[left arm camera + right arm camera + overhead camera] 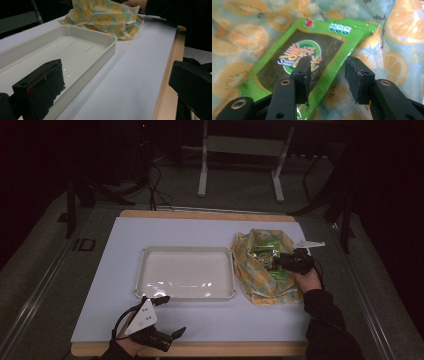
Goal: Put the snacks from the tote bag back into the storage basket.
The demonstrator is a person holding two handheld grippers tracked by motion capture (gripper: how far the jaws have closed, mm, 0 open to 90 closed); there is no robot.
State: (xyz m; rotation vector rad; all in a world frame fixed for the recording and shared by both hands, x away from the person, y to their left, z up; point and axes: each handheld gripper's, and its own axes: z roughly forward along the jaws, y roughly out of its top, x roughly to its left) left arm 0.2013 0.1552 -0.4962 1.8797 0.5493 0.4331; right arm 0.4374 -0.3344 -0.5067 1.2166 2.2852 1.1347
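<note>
A cloth bag [260, 265] printed with orange and kiwi slices lies open at the right of the white mat; green packets [265, 249] show inside it. My right gripper [278, 262] reaches into the bag. In the right gripper view its jaws stand open a little way over the edge of a green snack packet [294, 52], one jaw above the packet and one beside it, gripping nothing. An empty white tray [145, 254] sits mid-table. My left gripper [170, 316] rests open near the front edge, just in front of the tray [110, 47].
The white mat [210, 320] covers a wooden table whose edge [165, 85] runs close beside my left gripper. Grey floor, cables and metal stand legs [202, 175] lie beyond the table's far side. The bag [105, 15] sits past the tray's far corner.
</note>
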